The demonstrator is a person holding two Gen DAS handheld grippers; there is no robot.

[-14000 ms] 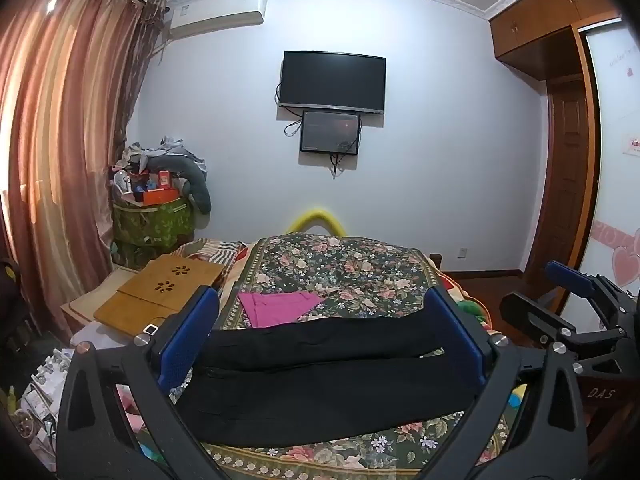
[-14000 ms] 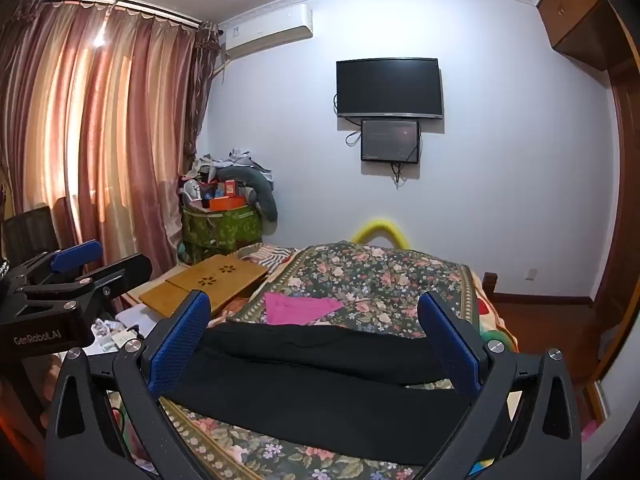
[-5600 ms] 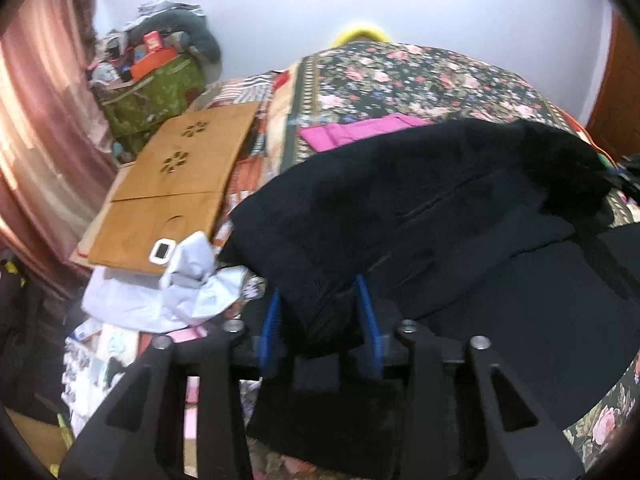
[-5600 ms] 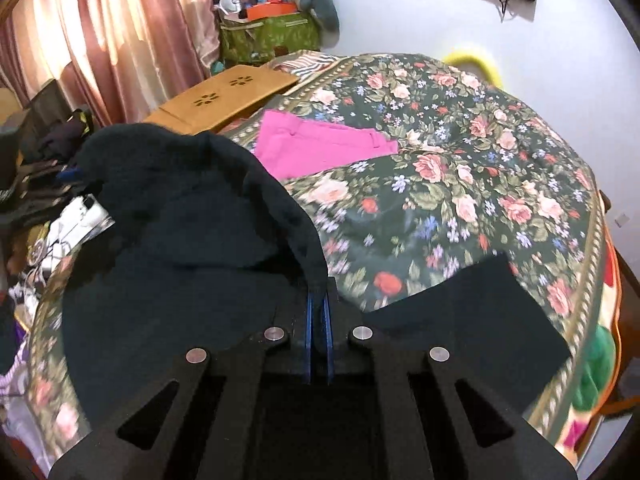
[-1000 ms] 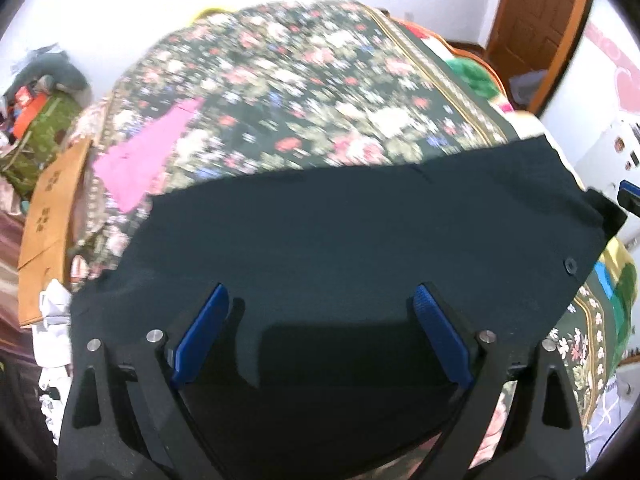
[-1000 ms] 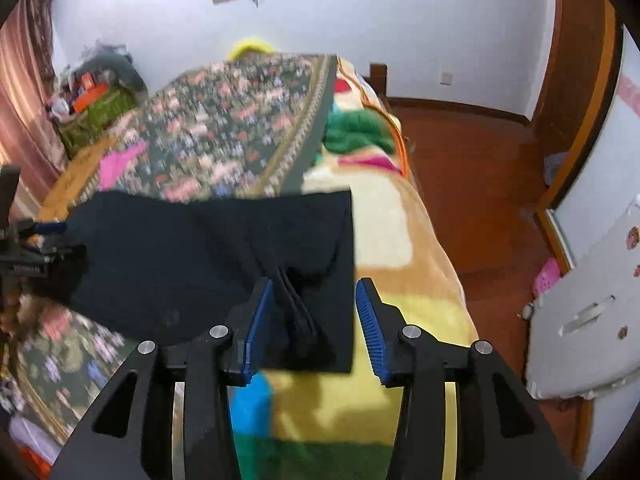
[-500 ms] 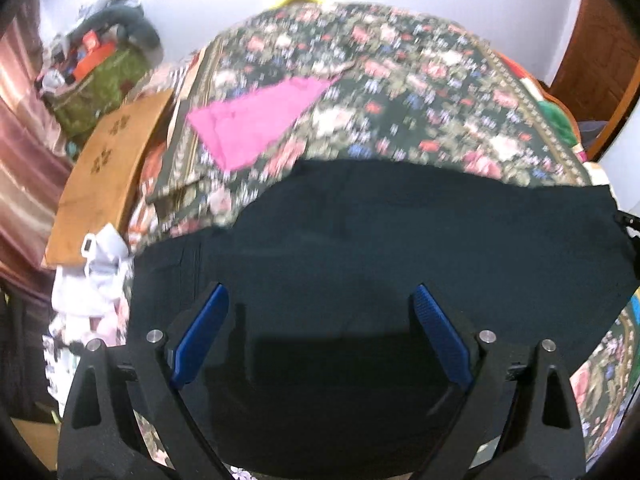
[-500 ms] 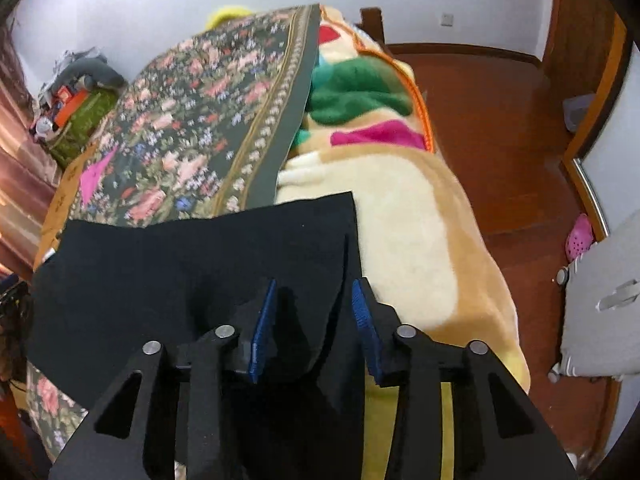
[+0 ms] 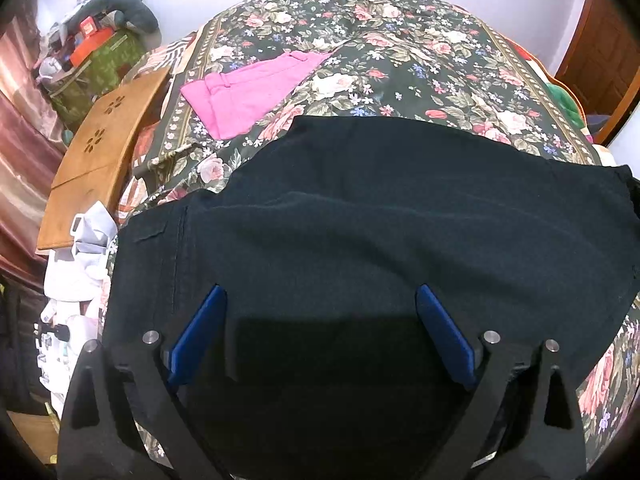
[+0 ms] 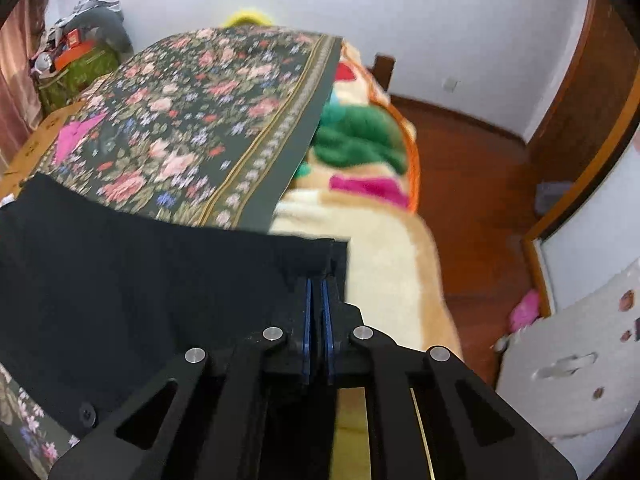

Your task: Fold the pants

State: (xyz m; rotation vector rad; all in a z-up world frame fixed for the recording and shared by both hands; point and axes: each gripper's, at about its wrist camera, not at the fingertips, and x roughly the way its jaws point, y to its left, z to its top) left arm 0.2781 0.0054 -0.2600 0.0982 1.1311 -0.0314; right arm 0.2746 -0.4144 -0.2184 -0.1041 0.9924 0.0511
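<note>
No writing is legible. Over the black pants (image 9: 400,220) on the bed (image 9: 400,52), the left gripper (image 9: 320,328) is spread wide; the right gripper (image 10: 317,300) pinches their edge.

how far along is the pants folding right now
Done, it seems: the black pants lie as one flat dark band across the floral bedspread, apparently doubled leg over leg. In hand: the right gripper is shut on the band's corner by the bed's edge, while the left gripper is open above the cloth. Left: folding the long band across its length into a compact stack.
</note>
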